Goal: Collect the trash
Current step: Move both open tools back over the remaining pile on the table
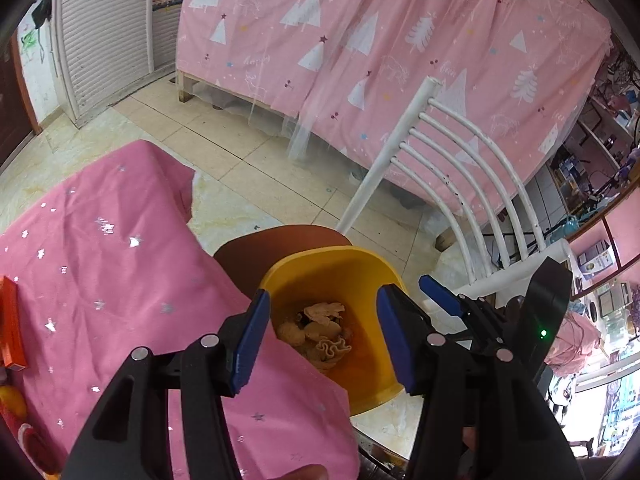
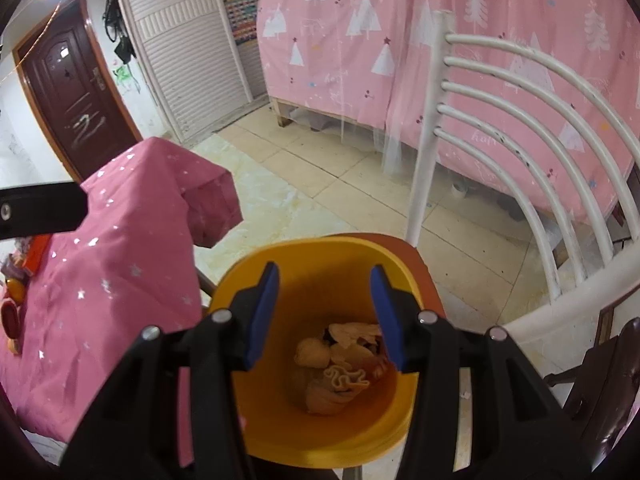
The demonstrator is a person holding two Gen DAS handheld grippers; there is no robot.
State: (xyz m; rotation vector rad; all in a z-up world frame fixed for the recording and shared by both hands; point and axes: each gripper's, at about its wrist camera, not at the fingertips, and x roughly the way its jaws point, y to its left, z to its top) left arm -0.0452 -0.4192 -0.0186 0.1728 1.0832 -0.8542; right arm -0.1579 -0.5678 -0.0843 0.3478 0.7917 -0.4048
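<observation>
I see a pink star-print cloth (image 1: 120, 280) covering the table, an orange box (image 1: 10, 324) lying on it.

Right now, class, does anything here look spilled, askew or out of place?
Nothing looks spilled. The yellow bin stands upright beside the pink-covered table, with the crumpled scraps inside it. Both grippers hover open above it.

Bin (image 2: 320, 440) mouth open above; chair back (image 2: 520, 92) right, draped table (image 2: 120, 260) left.
</observation>
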